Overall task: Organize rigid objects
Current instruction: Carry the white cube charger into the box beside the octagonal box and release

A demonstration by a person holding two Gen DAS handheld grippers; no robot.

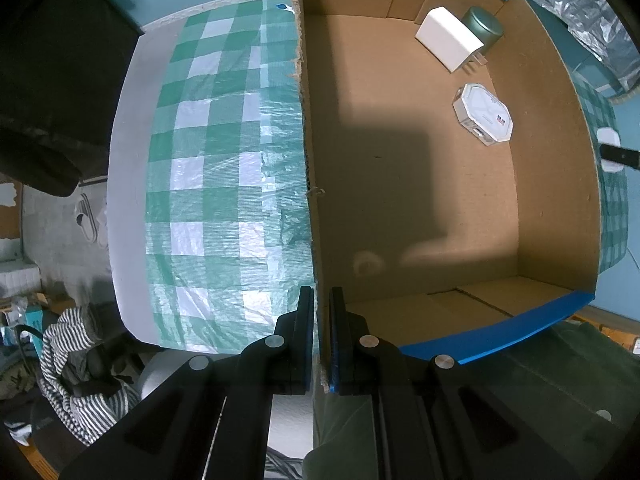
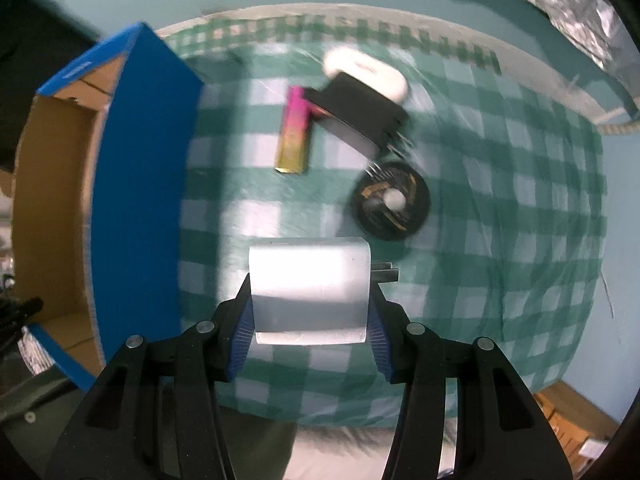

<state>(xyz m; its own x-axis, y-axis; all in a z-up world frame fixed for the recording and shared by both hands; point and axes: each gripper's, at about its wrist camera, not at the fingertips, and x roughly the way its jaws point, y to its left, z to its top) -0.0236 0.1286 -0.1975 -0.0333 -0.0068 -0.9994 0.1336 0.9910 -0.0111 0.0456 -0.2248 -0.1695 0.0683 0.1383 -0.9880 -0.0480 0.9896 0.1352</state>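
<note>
- Your right hand-held gripper [image 2: 310,320] has its blue pads pressed on both sides of a white plug adapter [image 2: 308,288], whose metal prongs stick out to the right; it hangs clear above the surface [image 2: 500,240].
- Your left hand-held gripper [image 1: 320,336] is clamped shut on the torn side wall of the cardboard box [image 1: 400,184].
- The surface wears a green-and-white checked cloth under clear crinkled plastic.
- Beyond the held adapter, the cloth carries a black round disc [image 2: 391,202], a pink-and-gold bar [image 2: 295,136], a black plug adapter [image 2: 360,114] and a white oval case [image 2: 366,68].
- Inside the box, at its far corner, lie another white adapter [image 1: 448,38], a grey-green tin [image 1: 484,26] and an octagonal white box [image 1: 483,114].
- Off the left edge, striped fabric [image 1: 80,364] and slippers [image 1: 86,216] sit on the floor.
- Crumpled silver foil [image 2: 560,4] shows at the far right.
</note>
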